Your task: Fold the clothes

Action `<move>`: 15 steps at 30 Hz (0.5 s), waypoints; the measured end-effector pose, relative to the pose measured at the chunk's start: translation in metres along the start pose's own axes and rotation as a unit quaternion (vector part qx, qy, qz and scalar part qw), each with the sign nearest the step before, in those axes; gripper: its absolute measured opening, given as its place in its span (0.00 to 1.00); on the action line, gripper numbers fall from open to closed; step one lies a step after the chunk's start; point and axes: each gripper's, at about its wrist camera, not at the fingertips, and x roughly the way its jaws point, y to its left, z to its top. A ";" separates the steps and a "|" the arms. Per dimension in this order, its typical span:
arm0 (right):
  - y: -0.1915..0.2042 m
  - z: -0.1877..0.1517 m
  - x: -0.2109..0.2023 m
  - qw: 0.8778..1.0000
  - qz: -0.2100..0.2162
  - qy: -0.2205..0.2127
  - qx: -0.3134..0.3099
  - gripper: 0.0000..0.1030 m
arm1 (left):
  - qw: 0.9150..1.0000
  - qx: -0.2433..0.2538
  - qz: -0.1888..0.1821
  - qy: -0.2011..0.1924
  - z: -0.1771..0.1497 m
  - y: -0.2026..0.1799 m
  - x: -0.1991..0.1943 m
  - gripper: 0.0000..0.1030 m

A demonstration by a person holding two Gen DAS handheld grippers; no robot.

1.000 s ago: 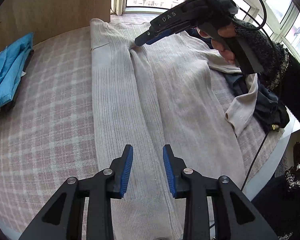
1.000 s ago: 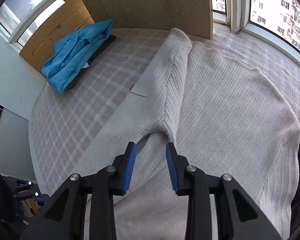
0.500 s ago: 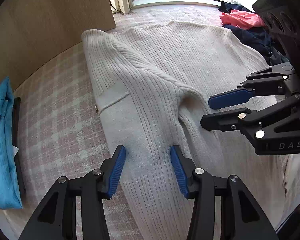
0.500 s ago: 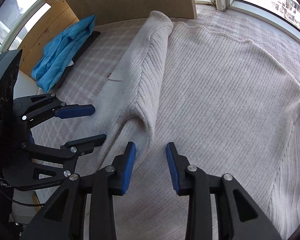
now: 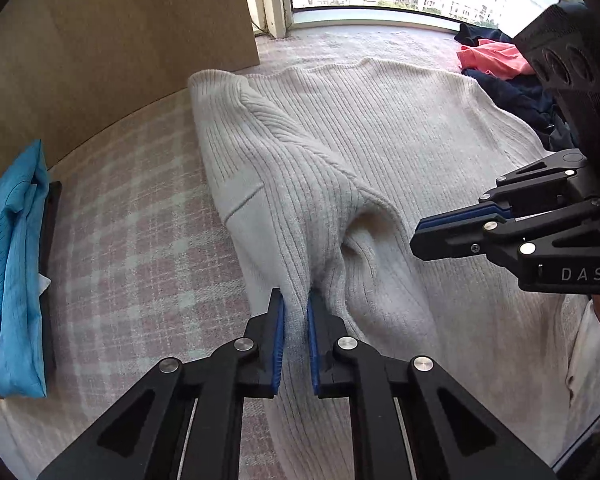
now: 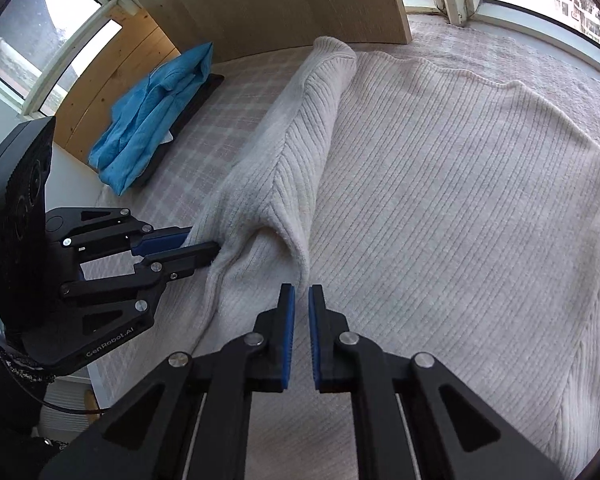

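On both grippers, marked "DAS" and "GenRobot.AI", fingers [image 5: 276, 332] have just closed, pinching the cream sweater [image 5: 380, 132].

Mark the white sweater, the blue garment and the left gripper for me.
white sweater [image 6: 440, 184]: right wrist view, on its flat ribbed body.
blue garment [image 5: 12, 264]: left wrist view, mid-fold.
left gripper [image 5: 296, 312]: left wrist view, between its fingers, pinching a sweater fold.
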 end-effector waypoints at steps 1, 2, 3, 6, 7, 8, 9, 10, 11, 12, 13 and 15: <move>0.003 0.002 0.001 1.000 -0.015 -0.003 -0.008 0.21 | 1.000 0.007 0.005 0.001 -0.001 -0.003 0.002 0.09; 0.006 0.003 0.002 0.999 -0.031 -0.007 -0.015 0.32 | 1.000 0.009 0.005 -0.001 0.000 -0.004 0.000 0.09; 0.010 0.005 0.002 0.999 -0.046 -0.010 -0.023 0.35 | 1.000 0.011 0.005 -0.003 0.001 -0.006 -0.001 0.09; 0.017 0.011 0.009 0.998 -0.037 -0.009 -0.048 0.35 | 1.000 0.009 -0.005 -0.010 0.005 -0.007 -0.006 0.09; 0.018 0.012 0.013 0.998 -0.025 -0.004 -0.049 0.32 | 1.000 0.010 -0.004 -0.012 0.004 -0.007 -0.008 0.09; 0.019 0.014 0.016 0.998 -0.027 0.004 -0.049 0.08 | 1.000 0.011 0.003 -0.014 0.004 -0.006 -0.010 0.09; 0.019 0.015 0.017 0.998 -0.029 0.007 -0.047 0.06 | 1.000 0.013 0.011 -0.015 0.003 -0.005 -0.011 0.09; 0.015 0.016 0.013 0.999 -0.030 0.002 -0.040 0.06 | 1.000 0.016 0.022 -0.014 0.002 -0.004 -0.010 0.09; 0.011 0.016 0.009 0.999 -0.031 -0.004 -0.033 0.06 | 0.999 0.016 0.030 -0.010 0.001 -0.002 -0.006 0.10; 0.007 0.017 0.005 0.999 -0.031 -0.010 -0.026 0.06 | 1.000 0.004 0.018 -0.008 0.002 0.004 -0.003 0.10; 0.003 0.017 0.002 0.999 -0.029 -0.014 -0.018 0.06 | 1.000 -0.008 0.006 -0.006 0.003 0.009 0.001 0.11; -0.005 0.015 0.003 1.000 -0.006 -0.010 -0.001 0.06 | 1.000 -0.015 -0.020 -0.008 0.003 0.010 -0.001 0.14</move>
